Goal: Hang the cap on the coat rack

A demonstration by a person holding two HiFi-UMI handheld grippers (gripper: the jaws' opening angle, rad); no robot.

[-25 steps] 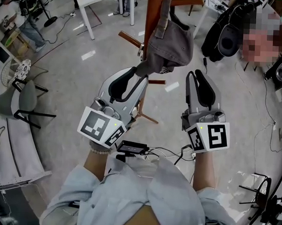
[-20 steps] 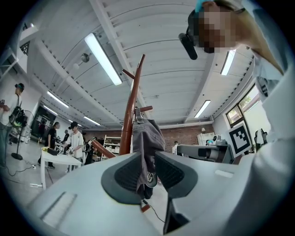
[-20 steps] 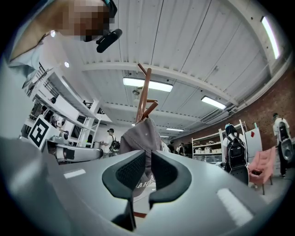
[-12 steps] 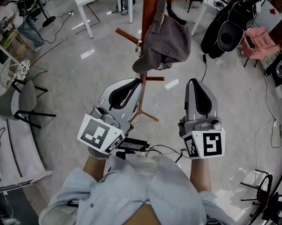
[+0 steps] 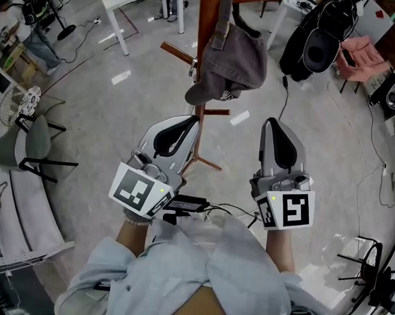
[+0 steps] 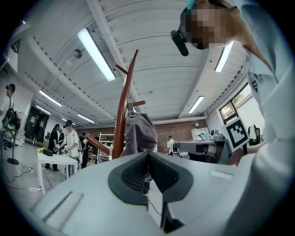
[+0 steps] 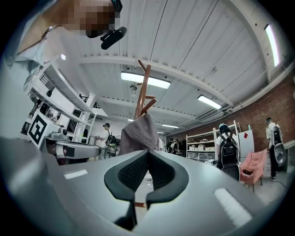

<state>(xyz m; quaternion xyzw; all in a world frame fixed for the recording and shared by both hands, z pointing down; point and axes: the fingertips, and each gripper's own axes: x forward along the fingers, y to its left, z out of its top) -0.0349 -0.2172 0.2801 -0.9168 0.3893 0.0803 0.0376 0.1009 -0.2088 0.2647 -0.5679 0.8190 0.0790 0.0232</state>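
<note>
Already hung: grey fabric cap [image 5: 231, 60] on reddish-brown wooden coat rack [image 5: 206, 30], draped vertically, ahead and above, nearer left gripper [image 5: 191, 120]. Its fingers just closed together, empty; right gripper [image 5: 275, 122] fingers together, empty.

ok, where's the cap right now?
Head view, top centre: the cap hangs on the coat rack, just right of its pole, with the brim pointing down-left above a lower peg.

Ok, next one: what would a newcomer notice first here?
The grey cap hanging on the wooden coat rack, top centre of the head view. Below it, clear of the cap, the left gripper and right gripper point at it with jaws together on nothing; the left's have just closed.
</note>
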